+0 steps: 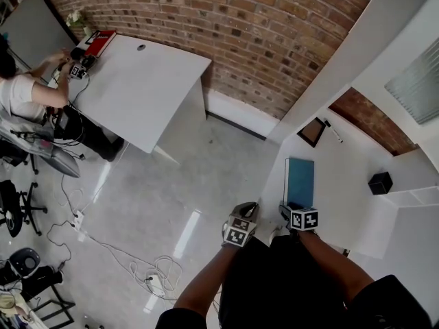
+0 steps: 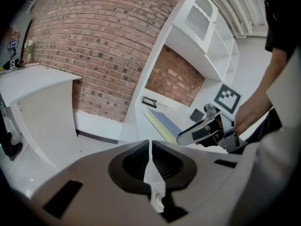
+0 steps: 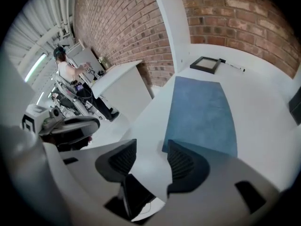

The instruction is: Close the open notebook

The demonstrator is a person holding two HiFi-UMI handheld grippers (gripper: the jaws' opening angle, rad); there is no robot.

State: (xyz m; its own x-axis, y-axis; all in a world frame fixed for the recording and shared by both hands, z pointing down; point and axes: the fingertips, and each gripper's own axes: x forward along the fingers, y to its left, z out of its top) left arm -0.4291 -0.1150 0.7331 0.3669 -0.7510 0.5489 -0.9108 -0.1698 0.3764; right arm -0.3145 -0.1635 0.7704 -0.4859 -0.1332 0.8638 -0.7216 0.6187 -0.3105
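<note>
Notebook (image 1: 300, 181) lies on the desk (image 1: 343, 157), frame (image 1: 312, 131) behind it, box (image 1: 379, 182) rightward.

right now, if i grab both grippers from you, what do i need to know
Left gripper: jaws together, nothing between them, held off the desk's near edge.
Right gripper: jaws apart and empty, only bare white desk shows between them, right at the notebook's near corner.
Notebook: lies flat on the desk, blue cover up, and looks closed; neither gripper touches it.
Done: the closing, as far as these views show.
Left: probably just check that the cover sits flat, then draw both grippers back.
</note>
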